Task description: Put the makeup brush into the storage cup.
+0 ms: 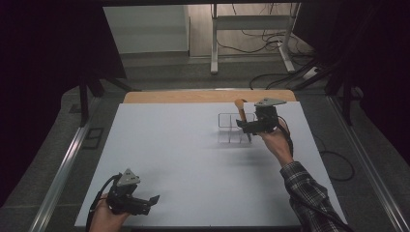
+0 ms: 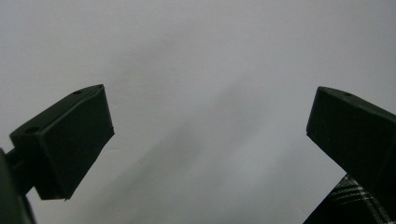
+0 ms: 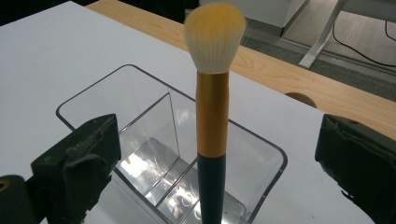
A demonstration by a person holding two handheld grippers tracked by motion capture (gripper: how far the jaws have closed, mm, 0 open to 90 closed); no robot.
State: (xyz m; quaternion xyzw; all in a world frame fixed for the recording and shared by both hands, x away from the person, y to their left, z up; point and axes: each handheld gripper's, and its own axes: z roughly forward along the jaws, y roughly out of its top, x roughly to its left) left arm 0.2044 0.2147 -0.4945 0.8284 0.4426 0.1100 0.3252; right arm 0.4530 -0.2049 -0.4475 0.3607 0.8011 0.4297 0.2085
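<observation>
Left gripper point(image 1: 153, 198): nearest the person, at 7 o'clock on the white table point(image 1: 183, 169). Jaws stand wide apart with nothing between them. It hangs low over bare surface, probably parked clear of the work.

Left hand point(image 1: 107, 217): wraps the gripper body from below, at the table's near edge.

Right forearm: plaid sleeve point(image 1: 304, 193) reaches in from 5 o'clock toward the far right of the table.

Right gripper point(image 1: 247, 126): at 1 o'clock. Jaws stand apart, one on each side of the brush and clear of the handle.

Makeup brush point(image 3: 212, 116): upright between the open jaws, bristles up, dark handle end down inside the organizer. Whether it leans on a wall cannot be told.

Clear organizer point(image 3: 275, 163): divided acrylic box at 1 o'clock, just beyond the right gripper; its compartments appear intended to keep brushes standing.

Wooden board point(image 1: 193, 96): at 12 o'clock, under the far table edge.
</observation>
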